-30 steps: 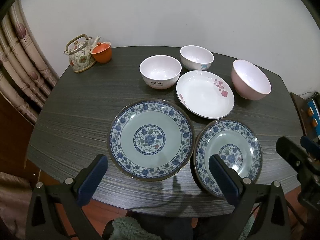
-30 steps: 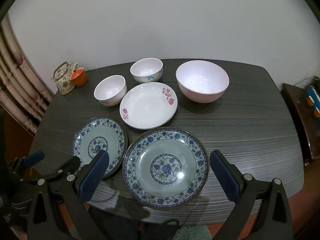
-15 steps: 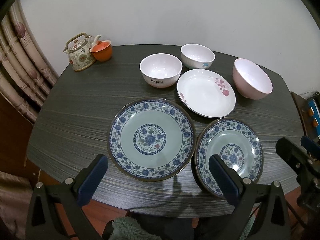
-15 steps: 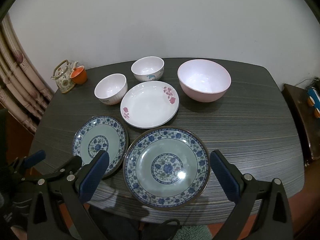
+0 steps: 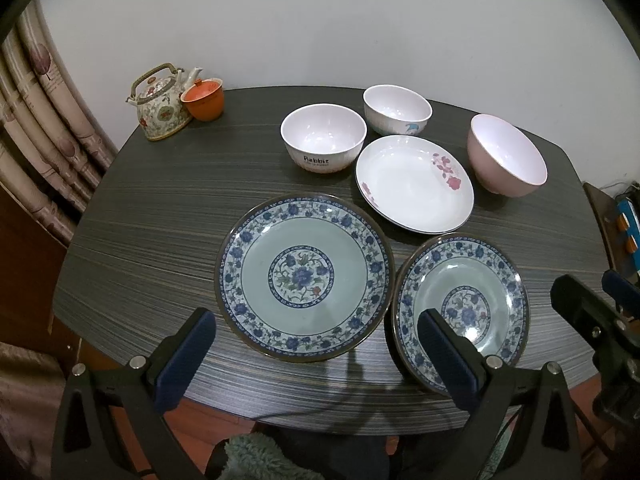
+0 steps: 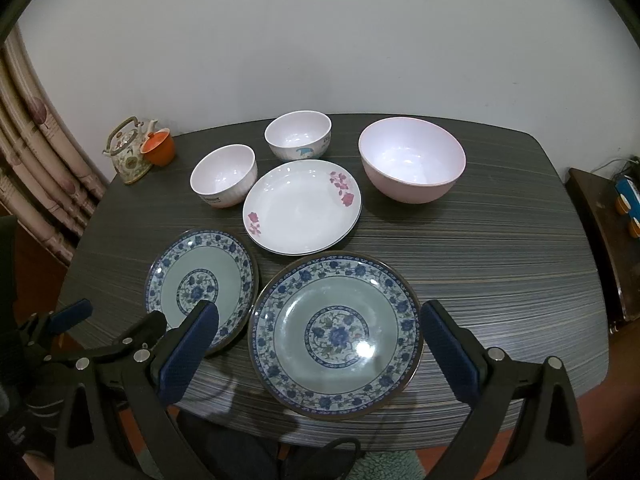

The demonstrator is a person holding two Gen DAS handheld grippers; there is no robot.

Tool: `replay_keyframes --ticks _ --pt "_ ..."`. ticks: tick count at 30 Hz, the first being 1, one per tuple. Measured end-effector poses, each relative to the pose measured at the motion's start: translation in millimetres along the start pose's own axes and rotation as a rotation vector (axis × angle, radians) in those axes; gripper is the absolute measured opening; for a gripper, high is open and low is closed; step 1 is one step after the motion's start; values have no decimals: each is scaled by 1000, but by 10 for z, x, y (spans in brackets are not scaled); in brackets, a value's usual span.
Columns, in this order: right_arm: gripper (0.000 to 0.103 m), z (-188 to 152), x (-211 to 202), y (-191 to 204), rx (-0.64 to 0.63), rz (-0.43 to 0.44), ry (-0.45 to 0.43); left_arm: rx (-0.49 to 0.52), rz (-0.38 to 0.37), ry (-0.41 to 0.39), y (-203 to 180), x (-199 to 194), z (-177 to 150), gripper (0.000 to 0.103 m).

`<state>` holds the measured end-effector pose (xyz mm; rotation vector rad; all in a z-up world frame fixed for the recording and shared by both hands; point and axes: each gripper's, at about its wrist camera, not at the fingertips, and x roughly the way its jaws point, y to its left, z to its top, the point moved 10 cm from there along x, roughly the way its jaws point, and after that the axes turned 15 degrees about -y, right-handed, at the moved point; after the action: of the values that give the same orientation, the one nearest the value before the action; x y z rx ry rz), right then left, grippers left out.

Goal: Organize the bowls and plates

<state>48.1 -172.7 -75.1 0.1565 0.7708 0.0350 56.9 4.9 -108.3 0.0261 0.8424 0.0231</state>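
Observation:
Two blue-patterned plates lie at the table's front: the left plate (image 5: 302,276) (image 6: 200,282) and the right plate (image 5: 460,308) (image 6: 336,336). Behind them lies a white plate with pink flowers (image 5: 414,184) (image 6: 302,208). Further back stand a white "Rabbit" bowl (image 5: 323,138) (image 6: 223,176), a white bowl with a blue print (image 5: 397,110) (image 6: 298,136) and a larger pink bowl (image 5: 506,156) (image 6: 412,160). My left gripper (image 5: 316,356) is open and empty over the left plate's near edge. My right gripper (image 6: 320,350) is open and empty above the right plate.
A floral teapot (image 5: 160,104) (image 6: 128,152) and an orange lidded cup (image 5: 203,98) (image 6: 158,147) stand at the dark wooden table's (image 5: 160,216) back left corner. Curtains (image 5: 40,120) hang at the left. A side shelf (image 6: 604,232) stands at the right.
Both views have shifted slightly, the dishes sitting a little lower and nearer than a second ago. No dish has moved and both grippers stay open.

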Motion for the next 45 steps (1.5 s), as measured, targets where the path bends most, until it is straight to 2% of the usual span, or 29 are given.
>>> replay_keyframes --ticks 20,25,32,34,39,42,44,45 --pt "100 -33 3 15 6 2 7 -8 -2 8 9 44 -26 103" --pt "100 -39 12 49 5 22 5 -34 -26 7 53 80 -24 103" --pt "99 -55 99 81 23 66 20 -76 -44 5 192 157 4 103" --pt "99 -54 108 87 22 78 20 -111 -74 25 239 207 -2 103" --pt "97 -28 186 209 36 185 38 -202 -99 46 462 306 4 103" --pt "89 -46 300 309 19 247 59 -283 -126 73 623 393 -6 91" --pt "77 -95 388 354 44 282 103 -355 -150 101 760 476 -19 84" --pt "76 -112 432 396 61 318 121 -397 -155 117 840 519 -36 75"
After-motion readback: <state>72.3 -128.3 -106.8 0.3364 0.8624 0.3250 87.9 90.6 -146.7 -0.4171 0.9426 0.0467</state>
